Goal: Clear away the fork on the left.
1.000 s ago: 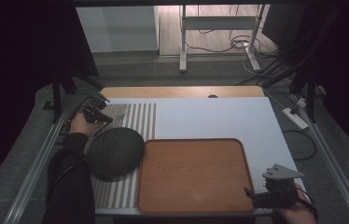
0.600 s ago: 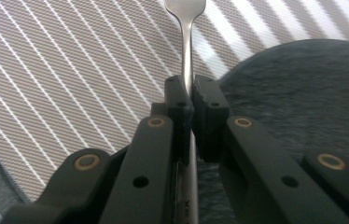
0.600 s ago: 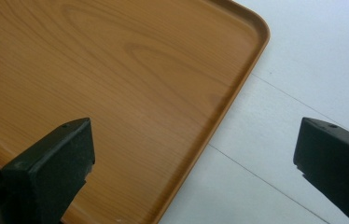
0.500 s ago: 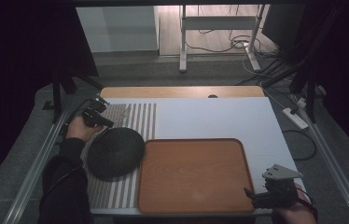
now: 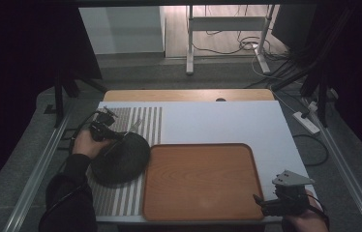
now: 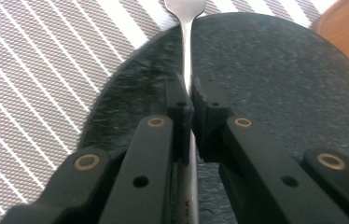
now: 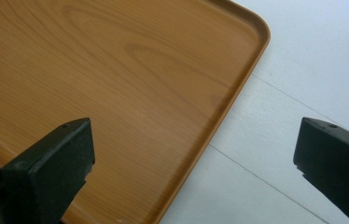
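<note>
Jaws of the left gripper [image 6: 189, 100] are clamped tight on the handle of a steel fork [image 6: 187, 56], seen close in the left gripper view, w/ the shaft running straight up between the pads and the neck and tine base showing at the top edge. Just beneath sits a dark speckled plate [image 6: 275, 84], round and matte, on a grey-and-white striped placemat [image 6: 32, 70]. In the high view the left gripper [image 5: 107, 131] hangs over the plate's far-left rim [image 5: 121, 159], fork tip pointing toward the mat's far end; whether the fork touches the plate can't be told.

Handling, as a judgement: fork looks stiff, light and slick polished metal, so a narrow pinch mid-handle, approx. where it's held now, should keep it from swivelling; a grip nearer the tines would likely tip it. Plate looks heavier and breakable, best taken at the rim if moved.

Nearest the person on the other side, the right gripper [image 5: 285, 200] rests at the near-right corner of a wooden tray [image 5: 201, 181], jaws spread wide w/ nothing between them. Right gripper view confirms: both black jaws stand far apart over the tray's rounded corner [image 7: 252, 51] and the white tabletop [image 7: 312, 70].

Farther off, beyond the table's wooden far edge, lie a grey floor, cables and a power strip [image 5: 307, 122].
</note>
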`<state>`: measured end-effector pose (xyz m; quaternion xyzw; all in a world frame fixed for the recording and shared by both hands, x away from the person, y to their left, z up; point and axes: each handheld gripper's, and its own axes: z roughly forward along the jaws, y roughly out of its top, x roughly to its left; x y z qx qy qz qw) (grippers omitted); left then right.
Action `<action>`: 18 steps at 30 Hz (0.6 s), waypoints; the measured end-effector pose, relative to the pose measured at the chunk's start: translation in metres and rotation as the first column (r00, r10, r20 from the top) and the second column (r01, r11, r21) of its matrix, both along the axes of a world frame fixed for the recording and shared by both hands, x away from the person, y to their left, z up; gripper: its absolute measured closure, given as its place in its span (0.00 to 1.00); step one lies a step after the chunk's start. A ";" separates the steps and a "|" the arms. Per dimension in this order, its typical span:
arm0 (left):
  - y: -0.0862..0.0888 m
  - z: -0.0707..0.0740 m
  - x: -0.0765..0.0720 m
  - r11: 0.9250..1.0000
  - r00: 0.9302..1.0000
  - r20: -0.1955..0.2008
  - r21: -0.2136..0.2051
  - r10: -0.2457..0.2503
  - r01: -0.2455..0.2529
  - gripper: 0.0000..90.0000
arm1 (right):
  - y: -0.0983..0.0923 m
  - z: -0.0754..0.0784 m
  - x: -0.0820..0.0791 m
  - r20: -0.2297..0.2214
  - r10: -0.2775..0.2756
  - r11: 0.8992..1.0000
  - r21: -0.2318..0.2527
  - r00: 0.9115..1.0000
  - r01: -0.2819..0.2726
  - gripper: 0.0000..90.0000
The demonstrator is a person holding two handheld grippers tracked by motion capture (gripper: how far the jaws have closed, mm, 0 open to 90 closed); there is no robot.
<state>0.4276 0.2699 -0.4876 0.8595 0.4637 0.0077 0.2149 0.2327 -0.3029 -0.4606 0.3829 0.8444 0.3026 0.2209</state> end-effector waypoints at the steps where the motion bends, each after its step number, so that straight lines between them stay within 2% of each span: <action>1: -0.002 0.000 -0.002 1.000 1.000 0.004 0.001 -0.003 0.003 0.94 | 0.000 0.000 0.000 0.000 0.000 1.000 -0.001 1.000 0.000 0.00; 8: -0.019 0.002 -0.020 1.000 1.000 0.004 -0.006 -0.025 0.026 0.94 | 0.000 0.000 -0.001 0.006 0.004 1.000 0.000 1.000 -0.004 0.00; 16: -0.038 0.007 -0.040 0.999 0.999 0.020 -0.021 -0.048 0.049 0.94 | 0.001 0.000 -0.002 0.011 0.014 1.000 -0.008 1.000 -0.014 0.00; 18: -0.043 0.008 -0.045 0.998 0.998 0.028 -0.014 -0.055 0.056 0.94 | 0.001 0.000 -0.002 0.011 0.015 1.000 -0.009 1.000 -0.015 0.00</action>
